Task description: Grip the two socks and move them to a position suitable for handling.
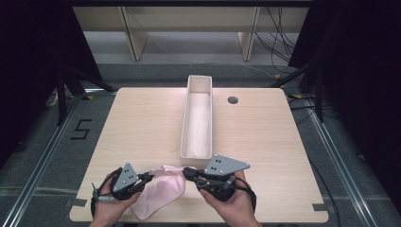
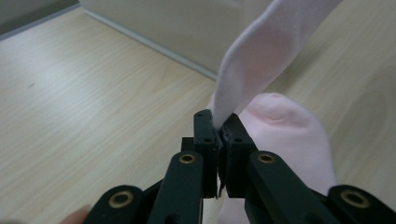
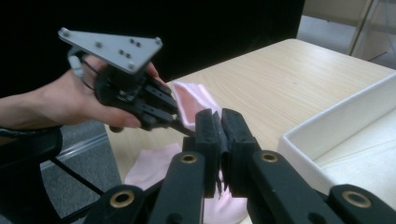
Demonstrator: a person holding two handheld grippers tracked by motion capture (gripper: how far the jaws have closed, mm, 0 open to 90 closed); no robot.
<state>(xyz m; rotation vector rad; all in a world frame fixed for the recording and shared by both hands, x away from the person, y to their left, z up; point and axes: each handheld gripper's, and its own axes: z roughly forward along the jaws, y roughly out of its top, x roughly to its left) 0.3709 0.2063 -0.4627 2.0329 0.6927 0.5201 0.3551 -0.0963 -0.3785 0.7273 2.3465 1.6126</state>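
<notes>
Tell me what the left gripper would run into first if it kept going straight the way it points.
Probably the white tray: beyond the pink sock pinched in the left gripper, its wall crosses the line ahead, though depth is uncertain.

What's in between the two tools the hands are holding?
In the high view, a pink sock lies between the left tool and the right tool. Both appear to pinch the sock, and the rest rests on the wooden table.
</notes>
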